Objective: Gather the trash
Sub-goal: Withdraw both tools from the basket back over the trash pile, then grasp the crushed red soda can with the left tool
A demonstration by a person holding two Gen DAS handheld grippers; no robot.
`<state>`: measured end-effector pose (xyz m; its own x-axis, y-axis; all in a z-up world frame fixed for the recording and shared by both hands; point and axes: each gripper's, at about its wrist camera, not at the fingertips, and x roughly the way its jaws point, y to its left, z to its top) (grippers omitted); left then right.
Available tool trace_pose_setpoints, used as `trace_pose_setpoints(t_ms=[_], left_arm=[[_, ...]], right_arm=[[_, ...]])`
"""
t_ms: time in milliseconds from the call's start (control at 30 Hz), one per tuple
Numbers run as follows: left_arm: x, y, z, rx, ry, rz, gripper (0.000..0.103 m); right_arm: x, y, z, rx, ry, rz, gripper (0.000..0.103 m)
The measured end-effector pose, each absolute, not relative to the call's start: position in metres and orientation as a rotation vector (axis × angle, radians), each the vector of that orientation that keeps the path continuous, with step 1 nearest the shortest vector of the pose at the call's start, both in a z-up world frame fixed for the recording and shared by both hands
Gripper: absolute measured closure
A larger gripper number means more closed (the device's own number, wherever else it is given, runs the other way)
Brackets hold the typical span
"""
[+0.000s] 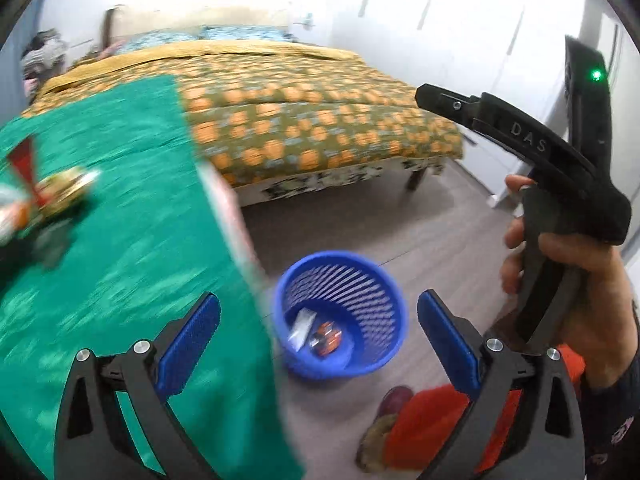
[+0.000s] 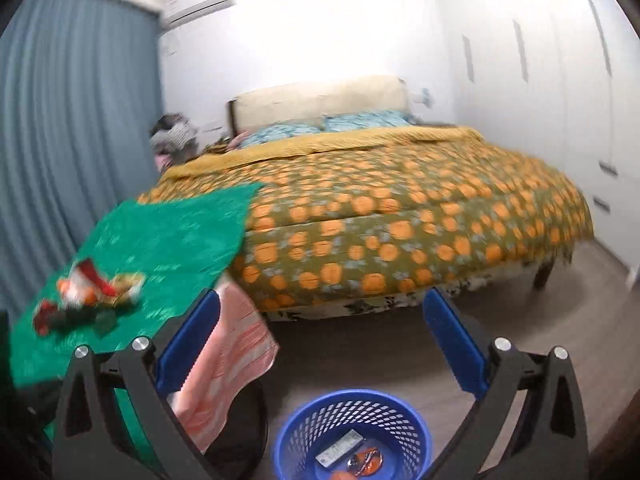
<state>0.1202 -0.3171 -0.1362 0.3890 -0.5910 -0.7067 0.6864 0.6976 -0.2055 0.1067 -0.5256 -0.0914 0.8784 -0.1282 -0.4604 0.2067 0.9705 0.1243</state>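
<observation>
Left tongs [image 1: 319,330]: blue pads spread wide apart, nothing between them. They hang over the right edge of the tabletop [image 1: 120,240], which carries a green cloth, with the floor [image 1: 340,224] below on the right side.

Right tongs [image 2: 321,334]: pads likewise spread wide, holding nothing, positioned above the floor in front of the bed [image 2: 400,220]. In the left wrist view the right tool [image 1: 560,184] shows gripped in the person's right hand [image 1: 572,280].

Blue mesh basket [image 1: 340,314] stands on the floor, just beside the right edge of the tabletop and near the foot of the bed. It shows directly below the right tongs [image 2: 352,436]. Inside lie a flat pale wrapper [image 2: 340,448] and an orange wrapper [image 2: 366,462].

Remaining trash: a blurred heap of red, white and gold wrappers [image 2: 86,296] lies on the green cloth toward the left edge of the tabletop, well apart from both tongs. A pink striped towel [image 2: 228,360] hangs over the right edge.
</observation>
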Motion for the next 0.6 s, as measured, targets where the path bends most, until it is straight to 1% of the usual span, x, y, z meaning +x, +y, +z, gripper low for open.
trace_pose_setpoints(t_ms=[133,400,500,600], left_arm=[[0.121,-0.244,-0.143,0.161,0.852,-0.693,0.005],[0.142,-0.098,-0.151,0.18,0.853,-0.444,0.005],[0.166,-0.044,-0.15,0.151,0.848,-0.359,0.005],[0.205,0.007,-0.152,0.098,0.855,-0.287,0.006]], right_arm=[[0.121,-0.458,-0.111,0.197,0.559,-0.096,0.004],[0.138,-0.315,-0.151,0.09,0.708,0.107,0.004],[0.137,-0.271,-0.163,0.06,0.748,0.179,0.004],[0.133,-0.248,-0.168,0.037,0.767,0.209,0.004]])
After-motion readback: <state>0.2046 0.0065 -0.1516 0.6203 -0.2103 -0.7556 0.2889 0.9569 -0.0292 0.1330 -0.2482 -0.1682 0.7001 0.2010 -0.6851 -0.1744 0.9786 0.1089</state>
